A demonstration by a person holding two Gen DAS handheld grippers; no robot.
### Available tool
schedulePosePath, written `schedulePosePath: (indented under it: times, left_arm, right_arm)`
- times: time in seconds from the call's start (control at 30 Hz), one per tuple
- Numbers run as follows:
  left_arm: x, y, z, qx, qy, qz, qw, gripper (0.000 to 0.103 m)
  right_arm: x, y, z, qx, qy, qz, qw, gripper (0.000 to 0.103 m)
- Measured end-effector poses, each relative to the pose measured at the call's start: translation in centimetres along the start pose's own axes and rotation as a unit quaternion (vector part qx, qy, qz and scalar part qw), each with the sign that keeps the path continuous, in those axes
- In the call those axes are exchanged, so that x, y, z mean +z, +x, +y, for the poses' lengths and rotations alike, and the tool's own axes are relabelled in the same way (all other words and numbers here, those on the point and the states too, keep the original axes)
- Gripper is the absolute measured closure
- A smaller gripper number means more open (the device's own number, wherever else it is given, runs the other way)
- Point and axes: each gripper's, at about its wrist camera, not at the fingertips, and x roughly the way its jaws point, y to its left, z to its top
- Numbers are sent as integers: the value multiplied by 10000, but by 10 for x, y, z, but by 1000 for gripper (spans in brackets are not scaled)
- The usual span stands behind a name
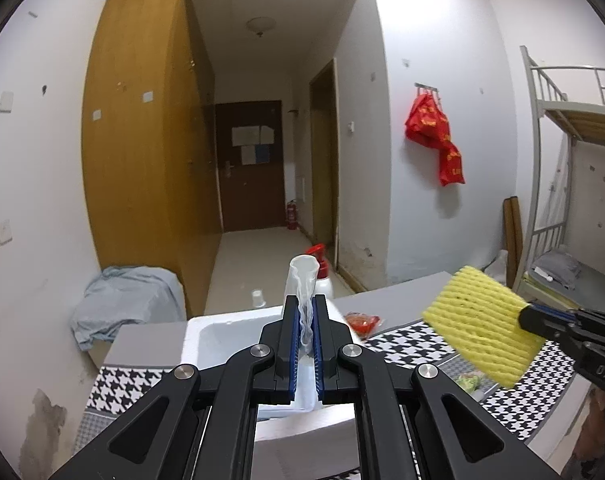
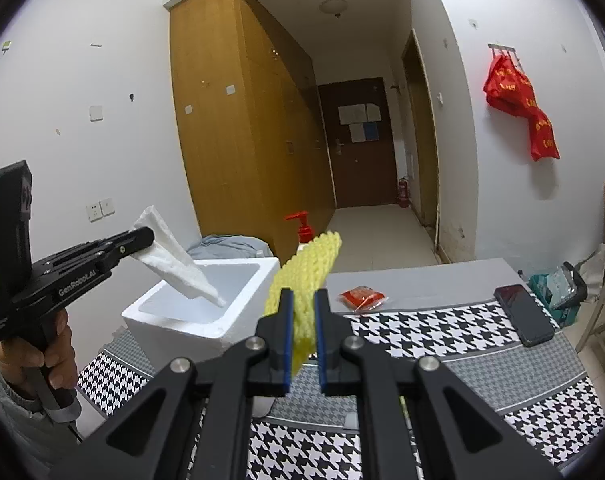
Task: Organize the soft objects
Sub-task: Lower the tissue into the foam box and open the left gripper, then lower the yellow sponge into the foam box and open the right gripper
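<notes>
two foam sleeves (one white (image 2: 174, 264), one yellow (image 2: 302, 280)), one foam box (image 2: 206, 320), one phone (image 2: 523, 314)

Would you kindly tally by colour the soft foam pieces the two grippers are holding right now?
White: 1, the white foam sleeve in the left gripper, over the foam box.
Yellow: 1, the yellow foam net in the right gripper.
Total: 2

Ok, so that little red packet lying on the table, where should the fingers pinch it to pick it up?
Probably best from above, pinching across the puffy middle of the red packet. It lies flat on the grey part of the table, so its thin crinkly edges give little to hold. Both grippers are full, though: the right gripper holds the yellow foam net, so one must let go first.
</notes>
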Motion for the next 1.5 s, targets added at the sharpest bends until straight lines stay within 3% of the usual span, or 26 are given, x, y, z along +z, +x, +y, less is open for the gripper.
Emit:
schedulePosePath:
  times: [0.27, 0.33, 0.37, 0.43, 0.5, 0.63, 1.5]
  left_arm:
    - [-9, 17, 13, 271, -50, 281, 9992, 95]
    - [-12, 21, 15, 246, -43, 348, 9991, 89]
    - [-13, 22, 17, 248, -42, 386, 9989, 80]
    - [-15, 22, 18, 251, -37, 368, 9990, 43]
    - [-17, 19, 19, 339, -23, 248, 9991, 22]
    - [-20, 11, 26, 315, -133, 151, 9993, 3]
    - [-43, -22, 62, 393, -357, 77, 9986, 1]
  right_arm:
    - [-2, 6, 3, 1, 12, 56, 10000, 91]
    - [-3, 7, 4, -9, 14, 72, 10000, 91]
    - [-3, 8, 4, -18, 12, 78, 10000, 91]
    - [-3, 9, 5, -25, 3, 92, 10000, 91]
    - [-2, 10, 6, -27, -16, 92, 10000, 91]
    - [-2, 13, 10, -21, -38, 124, 9999, 91]
    - [7, 38, 46, 212, -132, 105, 9996, 91]
